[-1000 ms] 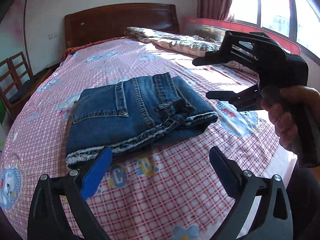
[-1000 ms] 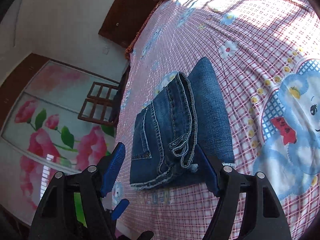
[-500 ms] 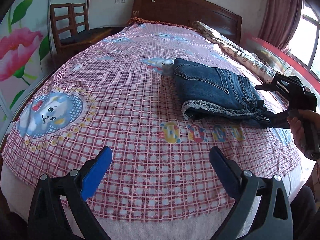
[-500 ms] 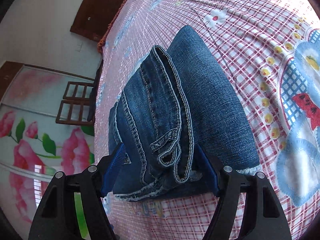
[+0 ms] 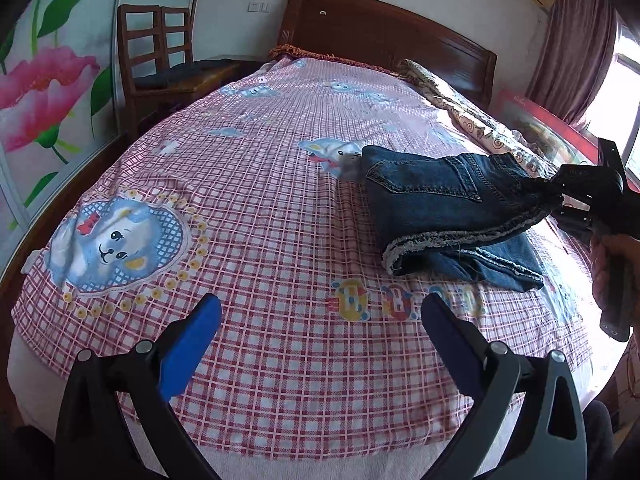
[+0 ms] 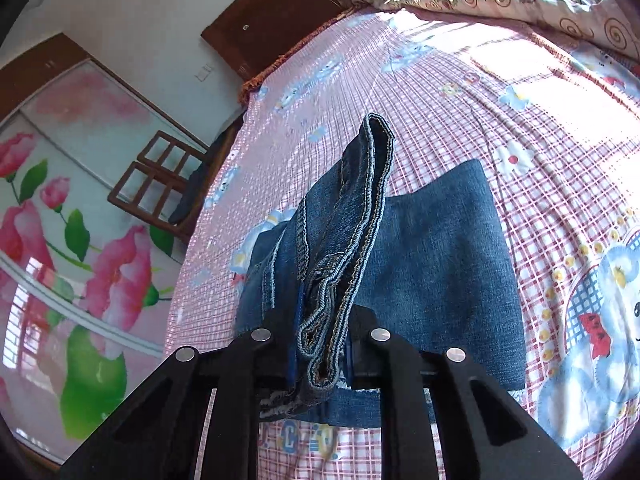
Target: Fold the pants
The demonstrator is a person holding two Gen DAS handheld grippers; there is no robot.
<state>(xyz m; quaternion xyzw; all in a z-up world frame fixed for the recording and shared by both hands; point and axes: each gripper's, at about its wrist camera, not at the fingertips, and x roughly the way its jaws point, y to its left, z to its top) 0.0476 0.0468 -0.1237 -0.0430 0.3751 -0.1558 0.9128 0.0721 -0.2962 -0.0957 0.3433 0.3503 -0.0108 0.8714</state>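
Note:
The folded blue jeans [image 5: 448, 204] lie on the pink checked bedsheet [image 5: 256, 216] at the right. My right gripper [image 6: 322, 354] is shut on the waistband end of the jeans [image 6: 344, 248] and lifts the upper layers off the lower layer [image 6: 448, 264]. It also shows at the right edge of the left wrist view [image 5: 560, 200]. My left gripper [image 5: 320, 340] is open and empty, low over the foot of the bed, left of the jeans.
A dark wooden headboard [image 5: 384, 36] stands at the far end. A rolled patterned quilt [image 5: 472, 116] lies along the right side. A wooden chair [image 5: 156, 64] stands left of the bed by a flower-painted wall [image 5: 44, 80].
My right gripper moved in and shut on the waistband end of the jeans, lifting the top layers. My left gripper swung left and back from the jeans, still open.

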